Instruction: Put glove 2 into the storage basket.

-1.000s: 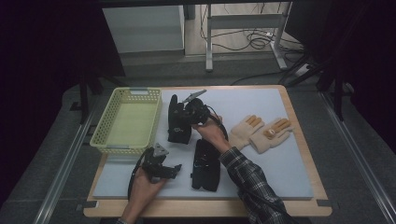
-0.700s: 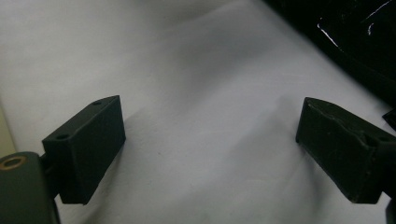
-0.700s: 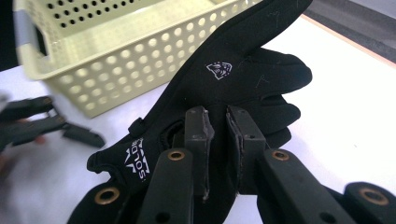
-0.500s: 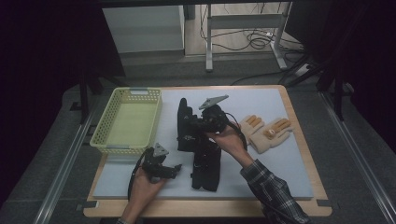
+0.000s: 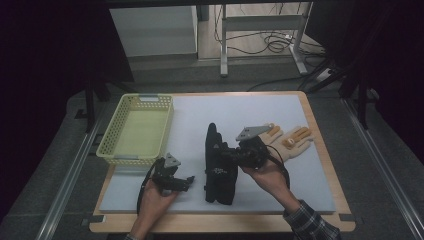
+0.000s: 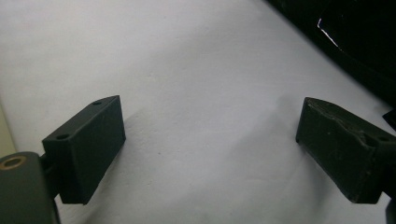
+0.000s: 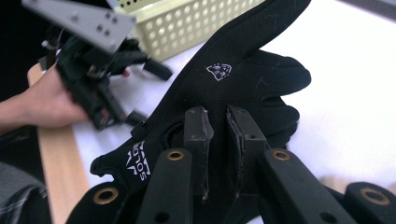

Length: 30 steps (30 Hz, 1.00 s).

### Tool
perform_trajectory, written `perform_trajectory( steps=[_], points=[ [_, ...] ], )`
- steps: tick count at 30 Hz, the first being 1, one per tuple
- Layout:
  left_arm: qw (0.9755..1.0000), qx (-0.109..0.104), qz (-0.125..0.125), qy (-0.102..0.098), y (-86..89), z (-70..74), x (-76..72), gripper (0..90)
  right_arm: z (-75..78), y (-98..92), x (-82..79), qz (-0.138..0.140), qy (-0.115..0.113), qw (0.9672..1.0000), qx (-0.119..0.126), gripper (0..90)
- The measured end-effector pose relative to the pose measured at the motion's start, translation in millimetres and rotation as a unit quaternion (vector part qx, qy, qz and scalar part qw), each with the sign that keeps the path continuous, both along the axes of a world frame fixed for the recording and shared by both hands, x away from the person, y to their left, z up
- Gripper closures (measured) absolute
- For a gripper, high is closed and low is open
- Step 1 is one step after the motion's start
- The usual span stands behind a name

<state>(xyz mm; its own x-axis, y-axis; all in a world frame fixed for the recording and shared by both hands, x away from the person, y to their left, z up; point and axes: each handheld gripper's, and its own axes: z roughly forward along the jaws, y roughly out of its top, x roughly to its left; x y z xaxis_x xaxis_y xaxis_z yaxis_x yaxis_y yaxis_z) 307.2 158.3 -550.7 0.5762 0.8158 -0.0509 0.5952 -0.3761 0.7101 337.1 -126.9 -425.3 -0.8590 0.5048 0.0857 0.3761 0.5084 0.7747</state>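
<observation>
While the right gripper [image 5: 235,156] pinches it, the black glove [image 5: 219,162] lies lengthwise on the white mat [image 5: 200,115], its fingers pointing toward the far edge and its cuff toward the person. From the high view there is more black fabric below and beside it, so a second black glove may sit underneath or alongside; I cannot tell them apart there. In the right gripper view the black glove [image 7: 233,79] looks matte and soft, with a small white crest printed on the back and white lettering near the cuff. Its fingers bunch and fold toward the right of that view. The right gripper [image 7: 219,135] has its jaws drawn close together, a fold of the glove's fabric caught between the pads.

The left gripper [image 5: 187,181] rests low on the mat near the front edge, just left of the black glove and apart from it. Its jaws stand wide, as the left gripper view shows, with bare white mat [image 6: 187,93] between them.

A yellow mesh basket [image 5: 112,150] sits at the mat's left, beyond the left gripper. A pair of tan gloves [image 5: 292,139] lies to the right of the black glove, just beyond the right gripper. The mat rests on a wooden table [image 5: 320,130].
</observation>
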Motion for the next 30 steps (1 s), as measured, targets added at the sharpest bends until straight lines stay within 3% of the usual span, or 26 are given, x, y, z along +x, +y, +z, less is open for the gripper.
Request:
perform_trajectory(
  steps=[5,9,12,17,21,24,27,30],
  points=[
    [1.0000,0.001,0.000,0.001,0.0,0.2,-0.1,8.2,-21.8,-1.1,-12.9,-0.001,0.013,0.9999,-0.001,77.7],
    [1.0000,0.003,-0.001,0.001,0.3,0.4,-0.1,8.2,-43.5,2.5,-19.5,-0.011,-0.008,0.9996,-0.026,76.1],
    [1.0000,0.001,0.000,0.000,0.0,0.1,-0.1,8.2,-59.9,5.5,-24.9,-0.019,-0.036,0.9977,-0.054,69.3],
    [1.0000,0.003,-0.001,0.000,0.2,0.2,-0.1,8.2,-77.6,8.2,-28.1,-0.021,-0.038,0.9975,-0.056,54.2],
    [1.0000,0.002,-0.001,0.000,0.2,0.2,-0.1,8.2,-78.7,7.5,-27.2,-0.023,-0.035,0.9979,-0.049,47.9],
    [1.0000,0.003,-0.001,0.000,0.2,0.3,-0.1,8.2,-70.0,0.5,-27.1,-0.030,-0.044,0.9978,-0.040,46.7],
    [1.0000,0.000,0.001,0.000,-0.1,0.1,-0.2,8.2,-61.9,-6.5,-24.4,-0.036,-0.045,0.9978,-0.033,47.4],
    [1.0000,0.000,0.001,0.000,-0.1,0.1,-0.1,8.2,-54.2,-9.2,-16.1,-0.041,-0.043,0.9978,-0.028,54.3]
  ],
)
